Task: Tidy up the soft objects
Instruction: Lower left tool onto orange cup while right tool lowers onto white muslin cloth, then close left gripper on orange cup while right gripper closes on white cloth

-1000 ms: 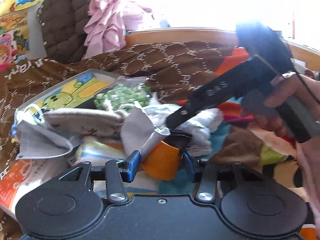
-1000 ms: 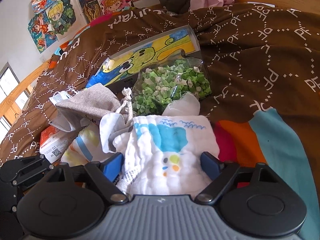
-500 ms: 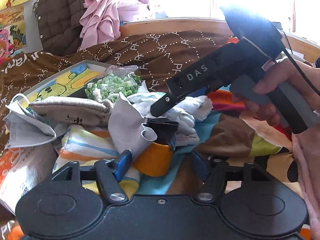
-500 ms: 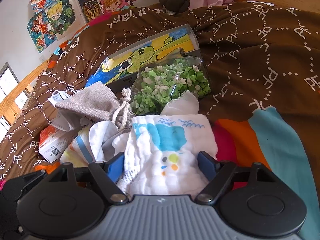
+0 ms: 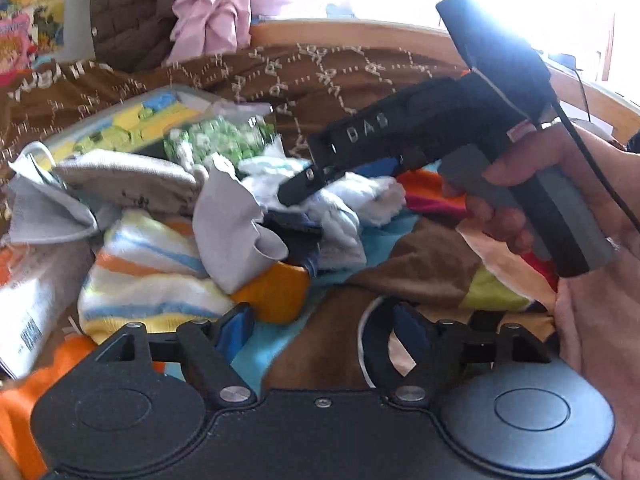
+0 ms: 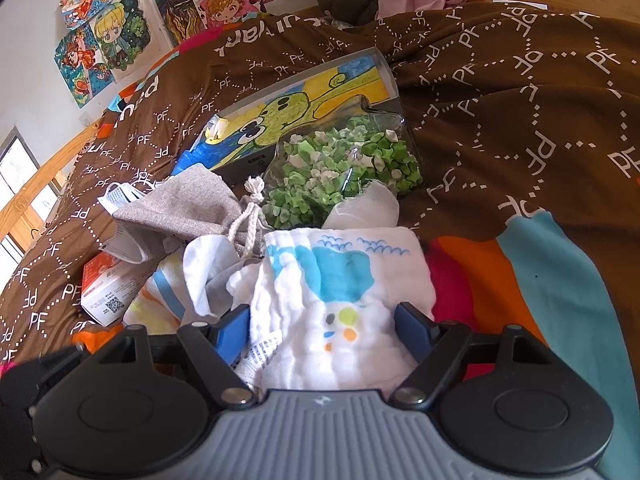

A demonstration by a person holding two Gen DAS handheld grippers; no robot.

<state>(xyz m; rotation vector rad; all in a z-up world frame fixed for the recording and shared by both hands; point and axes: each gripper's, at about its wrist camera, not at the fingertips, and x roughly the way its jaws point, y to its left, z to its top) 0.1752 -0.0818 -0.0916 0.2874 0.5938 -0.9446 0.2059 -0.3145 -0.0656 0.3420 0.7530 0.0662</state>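
Right gripper (image 6: 322, 330): jaws spread wide on either side of the white muslin cloth (image 6: 344, 280) with its blue print; whether the blue pads actually press it cannot be told. The cloth lies crumpled on the bedspread (image 6: 500, 92), just in front of a bag of green pieces (image 6: 344, 168) and beside a beige drawstring pouch (image 6: 184, 208). Left gripper (image 5: 320, 330): jaws opening, nothing between them, an orange item (image 5: 276, 292) just beyond the left pad; only this view shows the hand (image 5: 560, 200) on the right tool's grip.
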